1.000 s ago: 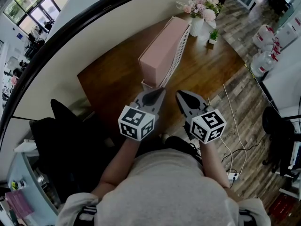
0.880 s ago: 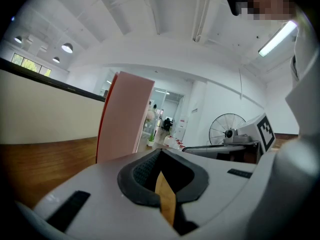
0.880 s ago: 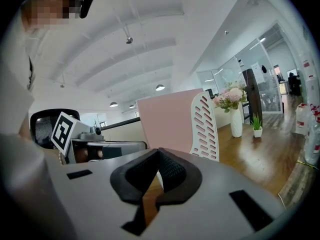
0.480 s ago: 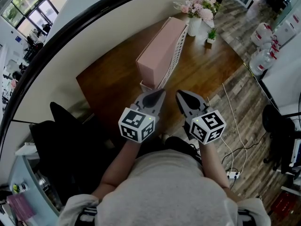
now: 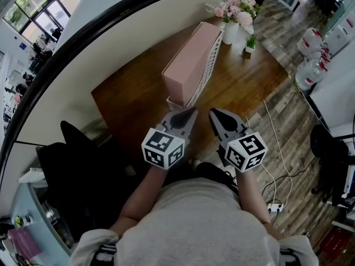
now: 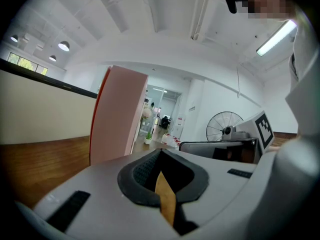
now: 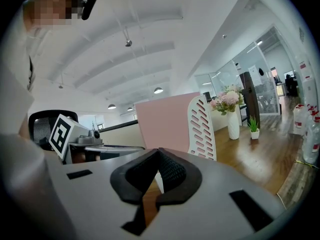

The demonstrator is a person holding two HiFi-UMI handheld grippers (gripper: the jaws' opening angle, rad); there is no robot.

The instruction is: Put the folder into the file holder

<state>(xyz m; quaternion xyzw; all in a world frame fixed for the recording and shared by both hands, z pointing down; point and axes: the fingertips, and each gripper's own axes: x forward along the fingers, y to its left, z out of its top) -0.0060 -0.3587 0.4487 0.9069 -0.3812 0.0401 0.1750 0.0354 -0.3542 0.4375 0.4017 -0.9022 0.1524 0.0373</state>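
Holding left gripper (image 5: 190, 113) and right gripper (image 5: 215, 114) closed and empty, side by side at the near desk (image 5: 127, 101) edge, unmoved from a second ago, short of the pink folder (image 5: 187, 65) standing upright in the white holder (image 5: 211, 65), so seemingly finished with the task.

Just ahead of the tools, a brown wooden desk (image 5: 127, 93) with a soft sheen. On it, a smooth matt pink folder (image 5: 191, 65) and a white slotted plastic file holder (image 5: 211, 65). The left gripper (image 6: 160, 155) and right gripper (image 7: 159, 151) have matt grey plastic shells and black ribbed pads (image 7: 172, 173).
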